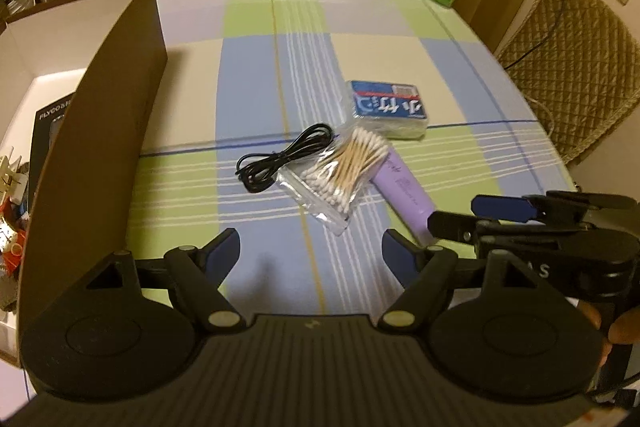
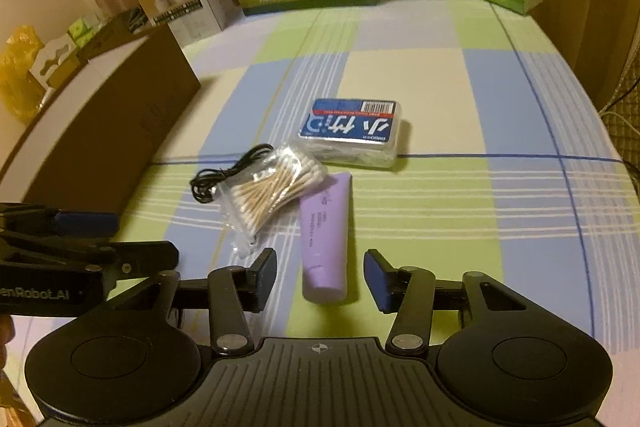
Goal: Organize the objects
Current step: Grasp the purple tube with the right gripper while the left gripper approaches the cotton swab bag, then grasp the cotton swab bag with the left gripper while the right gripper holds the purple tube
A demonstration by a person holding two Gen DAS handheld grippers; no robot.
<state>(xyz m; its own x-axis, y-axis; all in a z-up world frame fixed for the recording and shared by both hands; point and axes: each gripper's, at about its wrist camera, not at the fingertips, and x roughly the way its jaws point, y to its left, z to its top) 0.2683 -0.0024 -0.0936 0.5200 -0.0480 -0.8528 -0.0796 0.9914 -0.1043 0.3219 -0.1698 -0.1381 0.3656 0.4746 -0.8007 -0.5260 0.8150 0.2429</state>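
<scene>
Checked tablecloth [image 2: 420, 75]; right hand-held gripper [image 2: 320, 277] part-open around purple tube [image 2: 325, 239], untouched.

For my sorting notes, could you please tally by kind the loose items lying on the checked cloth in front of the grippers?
Black cable: 1
Bag of cotton swabs: 1
Purple tube: 1
Blue-labelled clear box: 1
Total: 4

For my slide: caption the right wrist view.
Open right gripper poised over purple tube, beside bagged cotton swabs.
</scene>
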